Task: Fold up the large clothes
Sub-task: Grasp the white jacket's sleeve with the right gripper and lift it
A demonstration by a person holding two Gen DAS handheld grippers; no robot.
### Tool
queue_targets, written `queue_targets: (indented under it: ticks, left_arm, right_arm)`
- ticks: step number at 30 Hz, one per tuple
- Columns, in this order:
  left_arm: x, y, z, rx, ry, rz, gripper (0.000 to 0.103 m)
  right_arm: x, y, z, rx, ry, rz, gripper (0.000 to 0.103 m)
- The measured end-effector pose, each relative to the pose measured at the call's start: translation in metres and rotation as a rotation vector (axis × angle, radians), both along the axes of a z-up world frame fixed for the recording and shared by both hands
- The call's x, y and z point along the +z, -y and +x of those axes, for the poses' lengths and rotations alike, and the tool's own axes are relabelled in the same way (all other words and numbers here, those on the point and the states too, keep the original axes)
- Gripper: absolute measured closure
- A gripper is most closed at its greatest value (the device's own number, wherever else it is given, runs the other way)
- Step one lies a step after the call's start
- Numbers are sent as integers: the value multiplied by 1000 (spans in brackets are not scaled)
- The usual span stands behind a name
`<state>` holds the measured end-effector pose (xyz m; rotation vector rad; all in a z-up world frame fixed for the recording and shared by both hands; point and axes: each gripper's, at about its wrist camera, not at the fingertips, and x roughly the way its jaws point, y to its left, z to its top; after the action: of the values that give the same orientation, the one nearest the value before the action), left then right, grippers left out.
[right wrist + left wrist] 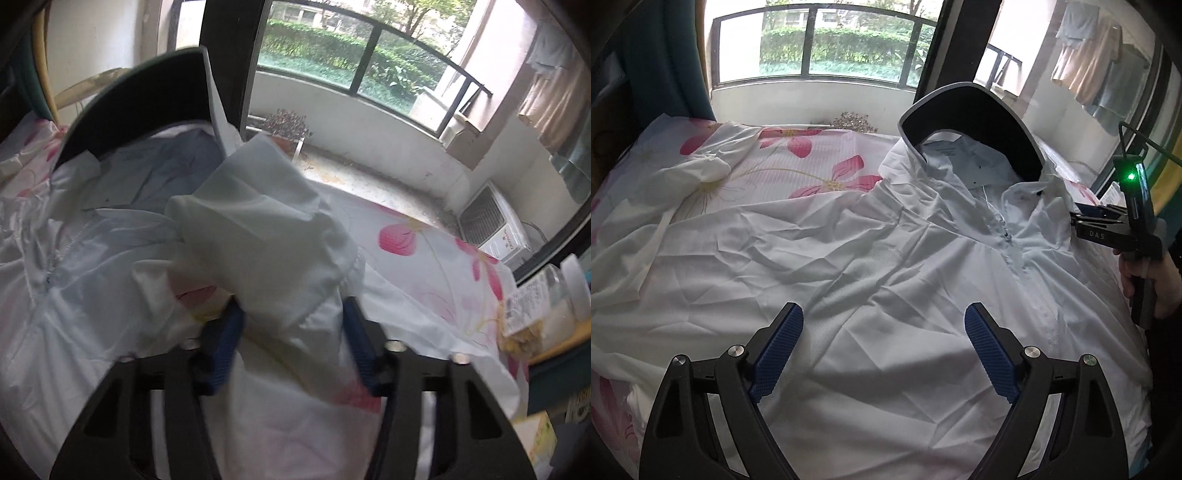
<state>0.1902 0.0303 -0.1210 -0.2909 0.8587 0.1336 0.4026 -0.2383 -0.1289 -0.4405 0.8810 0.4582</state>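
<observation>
The jacket is spread front-up on the bed, its left sleeve stretched out far left, its body lying under the left gripper, whose jaws are spread and empty, while the right sleeve is lifted over the zip between the right gripper's part-open jaws.

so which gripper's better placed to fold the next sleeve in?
Right, probably. The right gripper already has the jacket's sleeve bunched between its fingers, lifted off the bedsheet. The left gripper hovers open over the jacket body, holding nothing.
</observation>
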Motion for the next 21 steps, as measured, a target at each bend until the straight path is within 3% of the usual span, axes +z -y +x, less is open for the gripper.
queue_targets:
  ticks: [1, 4, 21]
  left_arm:
    - [0, 0, 0, 2, -2, 2, 12]
    - [-2, -3, 2, 18, -12, -8, 12]
    - [35, -22, -27, 65, 57, 33, 12]
  right_arm:
    - [2, 1, 1, -5, 1, -4, 74]
    - [8, 8, 0, -34, 15, 10, 98]
    - [118, 45, -64, -118, 167, 200, 99]
